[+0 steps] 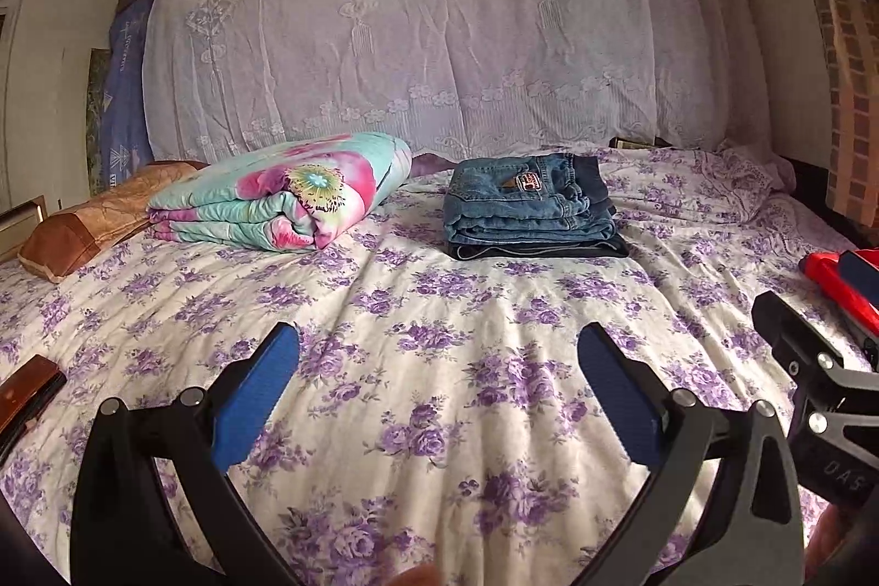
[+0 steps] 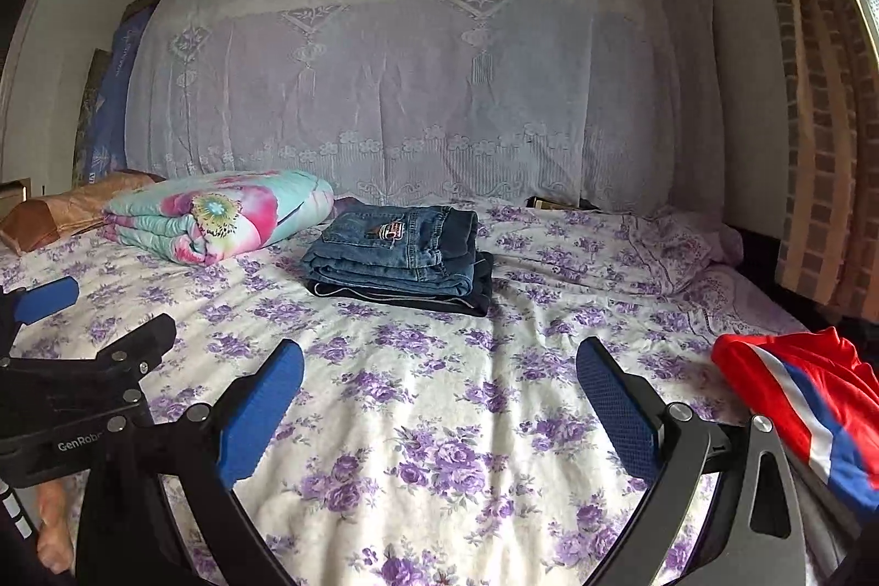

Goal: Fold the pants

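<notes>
folded jeans [image 1: 530, 201] are seen at the far middle of the bed [image 1: 439, 311], well apart from both grippers. they are laid in a neat squarish stack, blue denim with faded, lighter seams, and a back pocket with a small patch is turned up on top. several layers are shown at the near edge, rounded where the cloth is doubled over. a darker garment [image 1: 541, 251] is seen under them, its black edge poking out along the front and at the right side. in the right wrist view the same stack [image 2: 398, 251] is shown a little left of centre, the dark piece [image 2: 406, 297] spread wider than the denim.

the left gripper [image 1: 439, 399] is held low over the flowered sheet, jaws wide, nothing between the blue pads [image 1: 258, 399]. the right gripper [image 2: 439, 413] is likewise held with jaws spread wide and empty, only sheet seen in the gap. the two grippers are side by side, each caught at the edge of the other's view.

a rolled floral quilt [image 1: 285, 196] is laid left of the jeans, close but not touching. a brown pillow [image 1: 104, 218] is set beside it. a red garment [image 2: 802, 405] with white and blue stripes is bunched at the right edge, just beside the right gripper. a lace cloth [image 1: 439, 37] is hung behind the bed.
</notes>
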